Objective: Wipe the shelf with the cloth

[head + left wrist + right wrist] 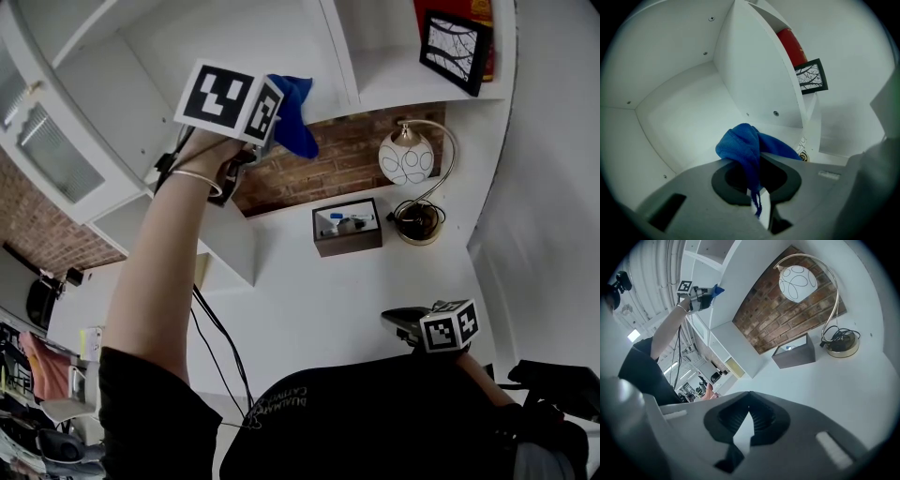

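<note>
My left gripper (274,129) is raised to the white shelf compartment (272,42) and is shut on a blue cloth (294,116). In the left gripper view the cloth (743,142) bunches out past the jaws, and a thin tail of it hangs back between them (757,190). The bunch sits at the front edge of the shelf floor (689,122); whether it touches I cannot tell. My right gripper (401,321) is low over the white desk, jaws shut on nothing (749,397). The right gripper view also shows the raised left gripper (699,297) with the cloth (717,289).
A white divider panel (754,75) bounds the compartment on the right. Beyond it stand a framed picture (455,52) and a red object (448,9). On the desk are a globe lamp (408,157), a brown box (347,228) and a brick back wall (323,173).
</note>
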`<state>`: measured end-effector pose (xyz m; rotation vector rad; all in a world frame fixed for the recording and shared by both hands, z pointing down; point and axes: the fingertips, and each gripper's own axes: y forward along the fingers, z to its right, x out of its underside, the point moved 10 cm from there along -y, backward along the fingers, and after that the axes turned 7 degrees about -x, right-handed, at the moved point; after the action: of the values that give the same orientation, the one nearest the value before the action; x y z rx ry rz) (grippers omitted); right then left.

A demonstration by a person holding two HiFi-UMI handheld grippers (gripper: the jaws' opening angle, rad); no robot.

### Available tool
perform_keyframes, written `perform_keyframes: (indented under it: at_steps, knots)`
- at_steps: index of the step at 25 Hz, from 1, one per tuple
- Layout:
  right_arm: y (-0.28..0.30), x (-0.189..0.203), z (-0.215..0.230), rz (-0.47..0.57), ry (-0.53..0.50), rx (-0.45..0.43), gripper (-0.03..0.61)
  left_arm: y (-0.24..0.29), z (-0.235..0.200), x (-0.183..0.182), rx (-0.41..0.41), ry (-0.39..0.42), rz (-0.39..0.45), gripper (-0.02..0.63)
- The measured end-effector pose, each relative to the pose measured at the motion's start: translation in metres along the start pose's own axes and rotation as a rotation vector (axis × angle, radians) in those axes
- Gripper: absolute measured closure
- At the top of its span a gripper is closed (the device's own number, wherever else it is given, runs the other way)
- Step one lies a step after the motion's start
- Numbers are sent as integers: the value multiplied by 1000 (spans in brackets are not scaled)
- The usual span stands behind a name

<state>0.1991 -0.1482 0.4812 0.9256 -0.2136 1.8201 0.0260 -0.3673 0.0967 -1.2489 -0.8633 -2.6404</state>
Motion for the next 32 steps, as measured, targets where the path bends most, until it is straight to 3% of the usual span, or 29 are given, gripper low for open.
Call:
perform_keyframes:
  at_steps: [32]
  knots:
    - [-15, 17, 8, 24, 51, 18, 571, 3, 47, -29, 82, -9, 96, 592]
